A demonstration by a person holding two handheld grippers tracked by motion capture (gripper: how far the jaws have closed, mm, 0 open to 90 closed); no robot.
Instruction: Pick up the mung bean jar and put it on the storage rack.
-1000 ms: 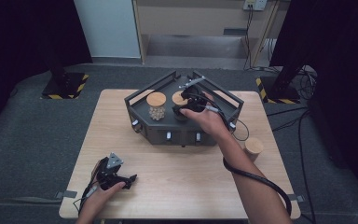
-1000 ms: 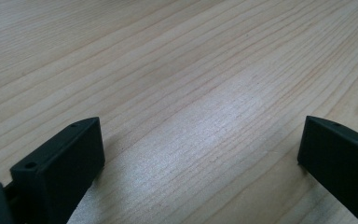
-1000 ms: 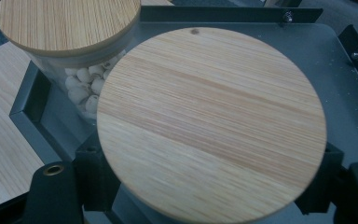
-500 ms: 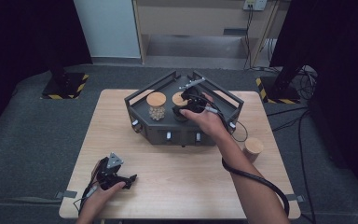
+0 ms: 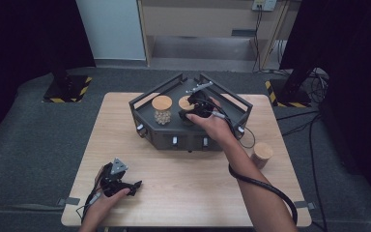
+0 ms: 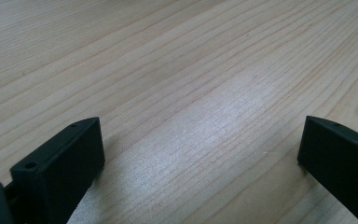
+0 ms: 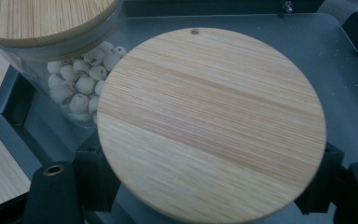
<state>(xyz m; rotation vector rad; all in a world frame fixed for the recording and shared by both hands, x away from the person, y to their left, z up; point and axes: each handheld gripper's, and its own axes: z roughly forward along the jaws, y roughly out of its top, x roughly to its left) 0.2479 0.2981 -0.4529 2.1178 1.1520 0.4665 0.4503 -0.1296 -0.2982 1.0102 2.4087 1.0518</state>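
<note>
Right gripper [image 7: 209, 186], centre frame over the dark tray [image 5: 232, 108], jaws clamped around a wooden-lidded jar [image 7: 212, 123] for placing beside the bead jar [image 5: 162, 110]; left gripper [image 6: 200, 154] idle, jaws wide, empty.

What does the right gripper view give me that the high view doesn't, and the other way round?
Right gripper view: the right claw closed on a jar under its round wooden lid, and white balls inside the neighbouring jar. High view: the left claw resting open on the wooden table, and a third jar standing on the table outside the tray. Both: the dark metal tray and its two lidded jars.
</note>
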